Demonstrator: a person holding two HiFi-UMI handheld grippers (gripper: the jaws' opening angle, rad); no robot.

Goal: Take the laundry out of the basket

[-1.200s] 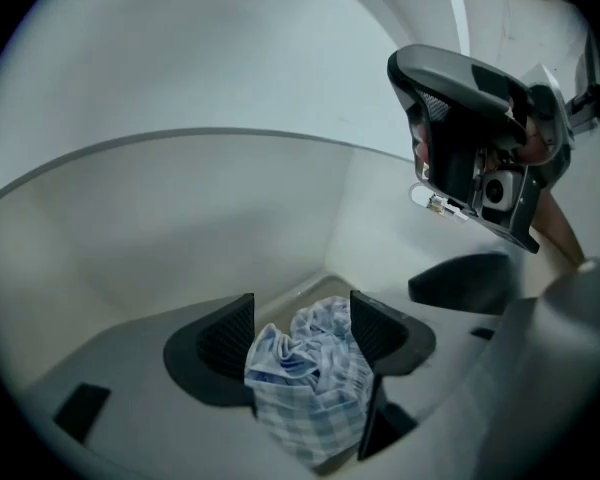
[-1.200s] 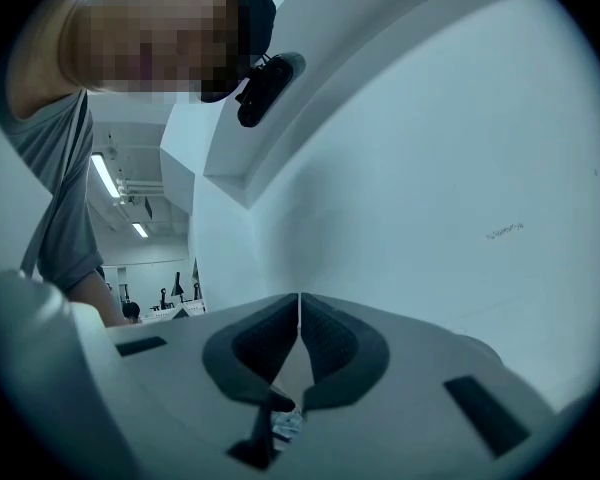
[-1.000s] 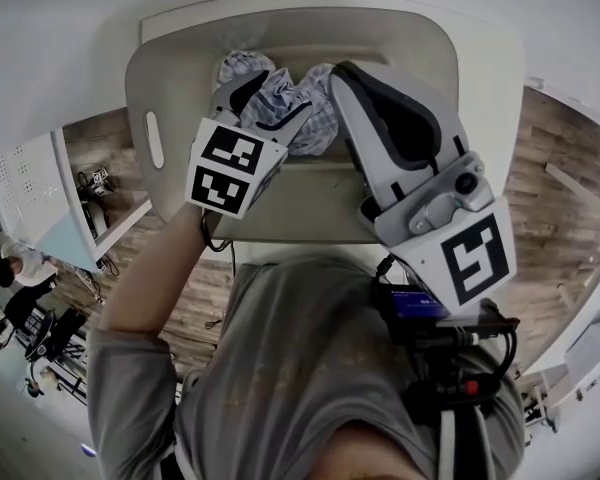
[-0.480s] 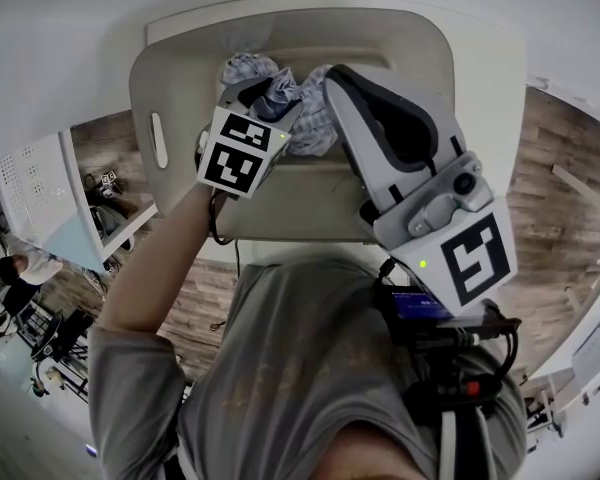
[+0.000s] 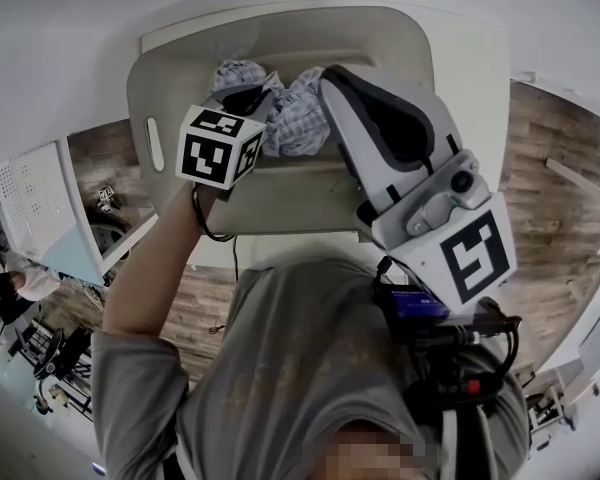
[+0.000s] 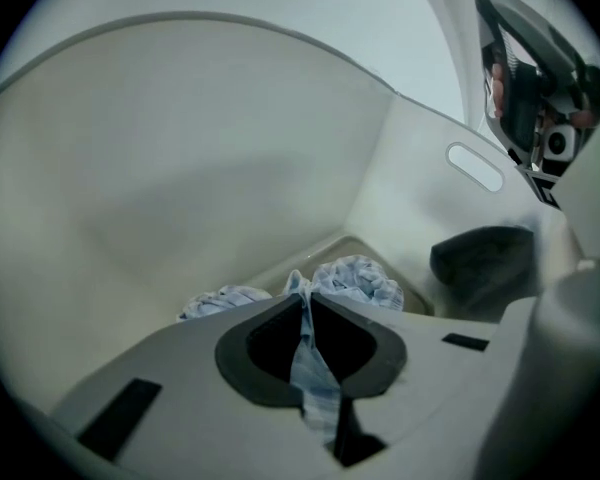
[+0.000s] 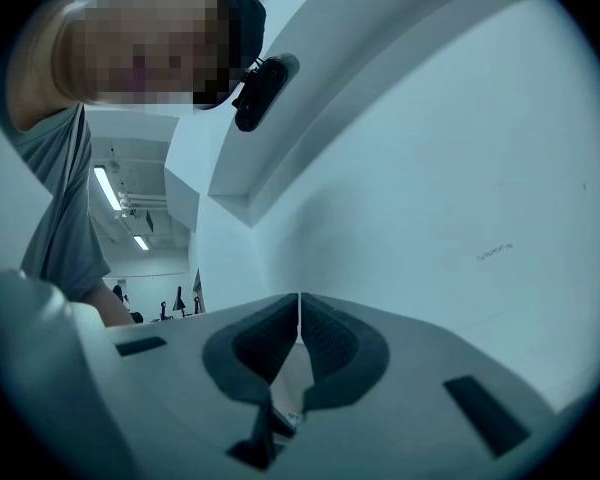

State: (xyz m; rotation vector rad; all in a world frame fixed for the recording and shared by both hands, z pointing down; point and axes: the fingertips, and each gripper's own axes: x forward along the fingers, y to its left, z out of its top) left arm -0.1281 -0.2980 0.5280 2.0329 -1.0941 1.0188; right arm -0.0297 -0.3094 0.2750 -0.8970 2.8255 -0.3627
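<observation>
Nearest the head camera is the person's grey shirt. Above it the right tongs are held level and clear of the basket. Their jaws are fully together with nothing between them, and only a bare white wall lies ahead. The left tongs reach steeply down into the laundry basket. Their jaws have just been closing and now pinch a narrow fold of blue-and-white checked cloth, which runs between the pads and out toward the camera. The rest of the checked laundry lies bunched on the basket's bottom near its far wall, in the same place as a second ago, so the grip is made but the lift has not begun. Judged from this, the next step is a straight upward pull. A thin pinched fold may slip, or may drag the second bundle with it. The basket covers most of the white tabletop, and its handle slot is in the left wall. Wooden floor lies beyond. No brand or label is legible. The marker cube carries only black-and-white square patterns, and a faint mark on the wall is too small to read.
</observation>
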